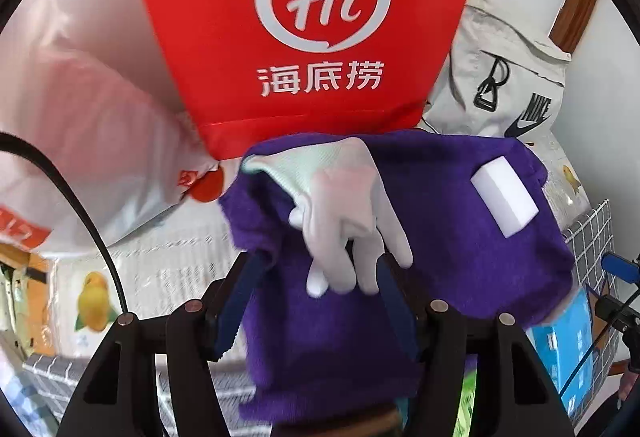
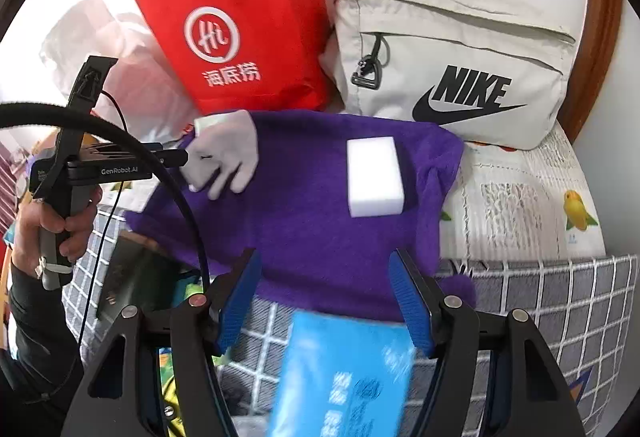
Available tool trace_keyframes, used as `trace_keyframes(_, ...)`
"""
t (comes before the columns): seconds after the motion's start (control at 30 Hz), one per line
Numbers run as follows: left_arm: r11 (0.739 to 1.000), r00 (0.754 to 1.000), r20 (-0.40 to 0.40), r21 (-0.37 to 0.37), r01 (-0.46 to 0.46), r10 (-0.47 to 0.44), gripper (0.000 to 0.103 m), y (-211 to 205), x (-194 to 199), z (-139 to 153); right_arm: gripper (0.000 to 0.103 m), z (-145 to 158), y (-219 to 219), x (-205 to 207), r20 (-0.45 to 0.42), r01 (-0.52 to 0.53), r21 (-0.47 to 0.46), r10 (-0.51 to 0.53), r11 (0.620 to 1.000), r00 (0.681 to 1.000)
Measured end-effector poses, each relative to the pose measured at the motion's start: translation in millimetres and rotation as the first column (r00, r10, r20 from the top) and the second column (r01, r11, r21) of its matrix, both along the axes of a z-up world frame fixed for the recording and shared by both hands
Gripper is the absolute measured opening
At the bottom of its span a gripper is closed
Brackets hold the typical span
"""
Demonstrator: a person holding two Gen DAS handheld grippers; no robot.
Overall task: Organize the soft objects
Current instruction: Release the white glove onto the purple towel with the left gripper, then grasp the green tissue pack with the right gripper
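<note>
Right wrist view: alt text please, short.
A purple towel lies spread on a checked cloth, with a white sponge block and a white glove on it. The right tongs stand open above its near edge; a red paper bag and a beige Nike pouch stand behind.

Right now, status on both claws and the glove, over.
Left claw open, white glove lying loose between its fingers on the purple towel. Right claw open, empty. White sponge sitting on the towel.
</note>
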State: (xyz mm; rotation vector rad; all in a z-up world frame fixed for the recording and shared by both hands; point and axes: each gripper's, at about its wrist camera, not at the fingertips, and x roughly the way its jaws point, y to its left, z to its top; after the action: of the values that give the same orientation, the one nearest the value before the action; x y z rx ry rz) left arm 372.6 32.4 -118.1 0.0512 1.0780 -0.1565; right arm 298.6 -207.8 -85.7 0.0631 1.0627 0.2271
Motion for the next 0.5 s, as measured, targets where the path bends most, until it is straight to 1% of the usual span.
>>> trace_keyframes(0.17, 1.000, 1.000, 0.027, -0.013, -0.010, 0.010, 0.060, 7, -36, 19, 0.066, 12, 9, -28, 0.017, -0.006, 0.020, 0.006, 1.000, 1.000)
trace_keyframes(0.27, 1.000, 0.999, 0.039, -0.017, -0.011, 0.011, 0.060, 9, -61, 27, 0.066, 12, 21, -48, 0.021, -0.021, 0.011, 0.021, 1.000, 1.000)
trace_keyframes(0.33, 1.000, 0.999, 0.049, -0.017, -0.012, 0.013, 0.061, 10, -77, 31, 0.066, 10, 30, -61, 0.022, -0.024, 0.001, 0.024, 1.000, 0.999)
trace_keyframes(0.4, 0.999, 0.998, 0.059, -0.025, -0.022, 0.023, 0.063, 13, -96, 33, 0.066, 6, 40, -74, 0.014, -0.044, 0.014, 0.044, 0.999, 0.999)
trace_keyframes(0.5, 0.998, 0.996, 0.074, -0.041, -0.037, 0.040, 0.065, 22, -121, 35, 0.071, -5, 60, -86, -0.004, -0.071, 0.037, 0.071, 0.997, 0.997)
